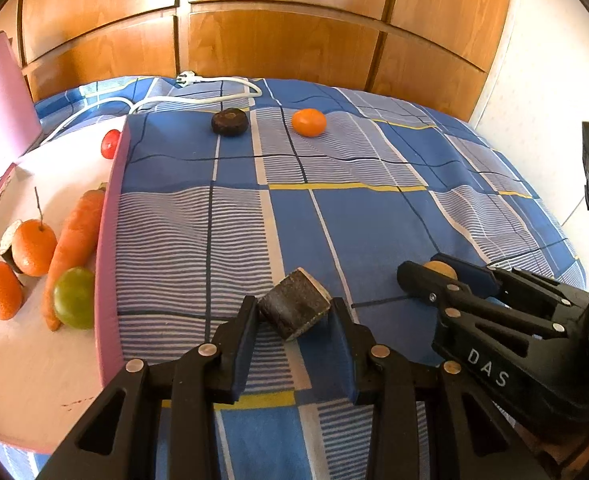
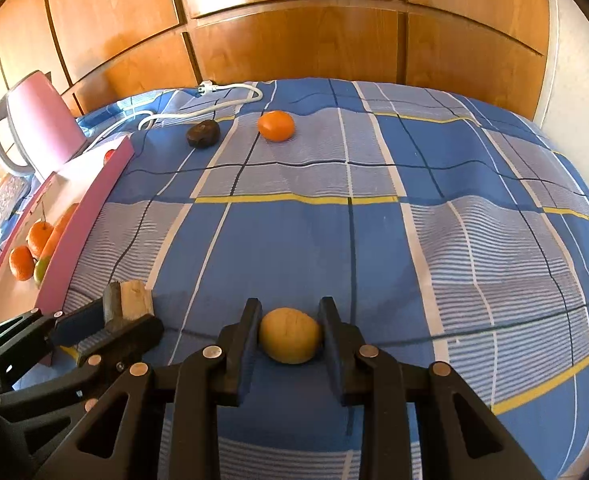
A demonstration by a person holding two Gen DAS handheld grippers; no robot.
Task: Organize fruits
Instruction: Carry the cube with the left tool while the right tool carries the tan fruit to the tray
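Note:
My left gripper [image 1: 294, 314] is shut on a dark brown chunk [image 1: 296, 304] with pale cut faces, held just above the blue checked bedspread [image 1: 374, 216]. From the right wrist view, that gripper [image 2: 124, 320] and its chunk [image 2: 132, 300] are at the lower left. My right gripper [image 2: 290, 338] is shut on a small round yellow fruit [image 2: 290, 340]; it also shows at the right of the left wrist view [image 1: 438, 276]. An orange [image 1: 309, 122] and a dark round fruit [image 1: 229, 121] lie far back on the bed. The pink tray [image 1: 108, 240] at left holds tangerines [image 1: 34, 246], a carrot [image 1: 74, 240], a green fruit [image 1: 74, 298] and a red one [image 1: 110, 143].
A white power cable [image 1: 198, 98] with its plug curls across the far side of the bed. A pink kettle [image 2: 42, 120] stands behind the tray. Wooden wardrobe doors [image 2: 294, 40] close off the back. The bedspread drops away at the right edge.

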